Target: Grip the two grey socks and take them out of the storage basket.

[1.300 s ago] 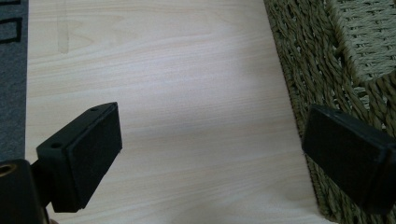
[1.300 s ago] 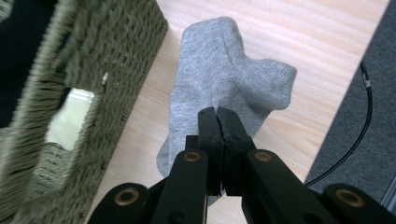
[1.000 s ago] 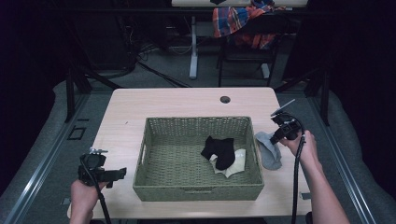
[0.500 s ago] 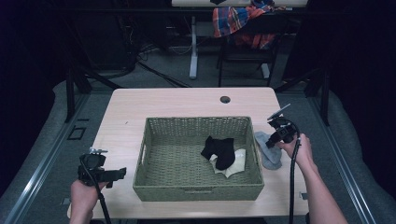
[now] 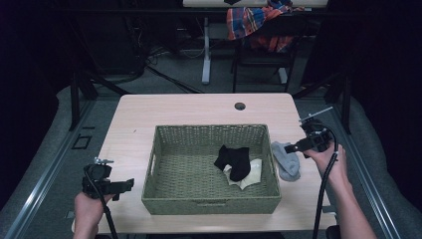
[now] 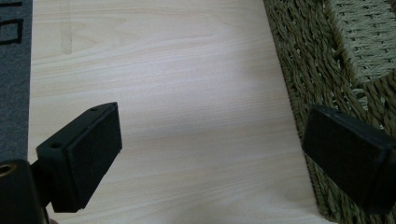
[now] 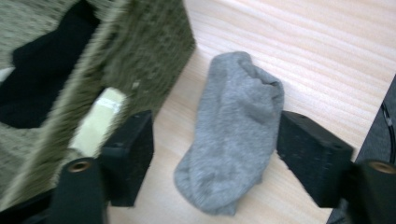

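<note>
A: Wooden table point(image 5: 149, 124), woven basket point(image 5: 209, 199) at centre, a black sock point(image 5: 234, 160) on a cream one point(image 5: 251, 172) inside.

B: And the grey sock point(image 5: 287, 160) lies on the tabletop, just outside the basket's right wall.

A: Right gripper point(image 5: 297, 146) above it, jaws just spreading, pads clear of the sock.

B: Left gripper point(image 5: 130, 183) gapes wide beside the basket, holding nothing.

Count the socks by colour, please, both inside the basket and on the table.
Black sock, in the basket: 1
Cream sock, in the basket: 1
Grey sock, on the table: 1
Total: 3
</note>
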### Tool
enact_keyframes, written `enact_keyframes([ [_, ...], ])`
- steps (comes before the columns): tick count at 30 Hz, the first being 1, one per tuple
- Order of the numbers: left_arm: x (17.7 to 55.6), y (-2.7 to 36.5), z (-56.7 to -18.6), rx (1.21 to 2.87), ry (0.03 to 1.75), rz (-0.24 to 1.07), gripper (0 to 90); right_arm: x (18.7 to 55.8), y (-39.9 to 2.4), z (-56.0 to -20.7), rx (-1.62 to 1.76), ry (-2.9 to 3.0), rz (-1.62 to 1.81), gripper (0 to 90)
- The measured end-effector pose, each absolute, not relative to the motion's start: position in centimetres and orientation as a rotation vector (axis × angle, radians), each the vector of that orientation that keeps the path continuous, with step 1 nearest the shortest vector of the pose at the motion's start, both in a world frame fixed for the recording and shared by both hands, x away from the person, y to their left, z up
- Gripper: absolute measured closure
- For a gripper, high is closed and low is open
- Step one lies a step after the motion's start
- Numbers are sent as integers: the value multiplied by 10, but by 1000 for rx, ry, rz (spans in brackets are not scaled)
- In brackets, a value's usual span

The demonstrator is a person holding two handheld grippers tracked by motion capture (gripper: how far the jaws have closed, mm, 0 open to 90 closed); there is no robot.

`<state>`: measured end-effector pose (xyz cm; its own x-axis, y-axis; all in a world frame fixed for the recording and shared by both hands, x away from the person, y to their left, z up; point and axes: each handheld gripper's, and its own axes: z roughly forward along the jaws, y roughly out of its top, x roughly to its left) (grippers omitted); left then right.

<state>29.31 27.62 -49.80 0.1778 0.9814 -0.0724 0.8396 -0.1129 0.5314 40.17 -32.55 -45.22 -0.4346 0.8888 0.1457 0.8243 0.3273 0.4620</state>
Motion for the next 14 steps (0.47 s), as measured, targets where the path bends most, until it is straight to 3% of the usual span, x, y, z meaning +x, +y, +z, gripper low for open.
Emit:
enact_keyframes([
  [14,294,274,-498,2013,1705,419,49,339,-315,-464,1465,2534,690,0],
])
